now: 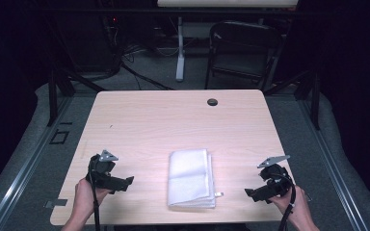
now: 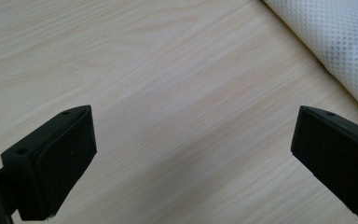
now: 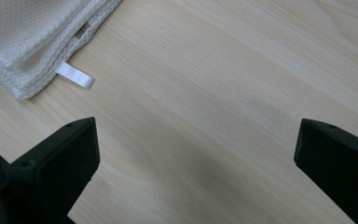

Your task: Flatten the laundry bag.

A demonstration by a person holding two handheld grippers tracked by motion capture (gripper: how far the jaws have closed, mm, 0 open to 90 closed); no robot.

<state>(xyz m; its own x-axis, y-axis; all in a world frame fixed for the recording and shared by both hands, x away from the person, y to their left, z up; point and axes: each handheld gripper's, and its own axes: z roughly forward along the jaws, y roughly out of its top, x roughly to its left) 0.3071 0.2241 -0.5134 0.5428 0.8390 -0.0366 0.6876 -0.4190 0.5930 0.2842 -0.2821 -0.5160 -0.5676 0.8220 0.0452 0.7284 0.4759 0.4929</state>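
A folded white cloth (image 1: 191,178) lies near the front middle of the light wood table (image 1: 173,120). My left gripper (image 1: 127,182) hovers to its left, jaws wide open and pointing toward it, nothing between them. In the left gripper view (image 2: 193,154) the cloth's edge (image 2: 335,42) shows at the upper right. My right gripper (image 1: 249,193) sits to the cloth's right, also open and empty, pointing at the cloth. The right gripper view (image 3: 196,154) shows the cloth's corner (image 3: 32,37) with a small white tag (image 3: 76,75) at the upper left.
A small dark round grommet (image 1: 212,102) sits near the table's far edge. Behind the table stand a dark folding chair (image 1: 243,50) and a white post (image 1: 179,48). Grey floor surrounds the table.
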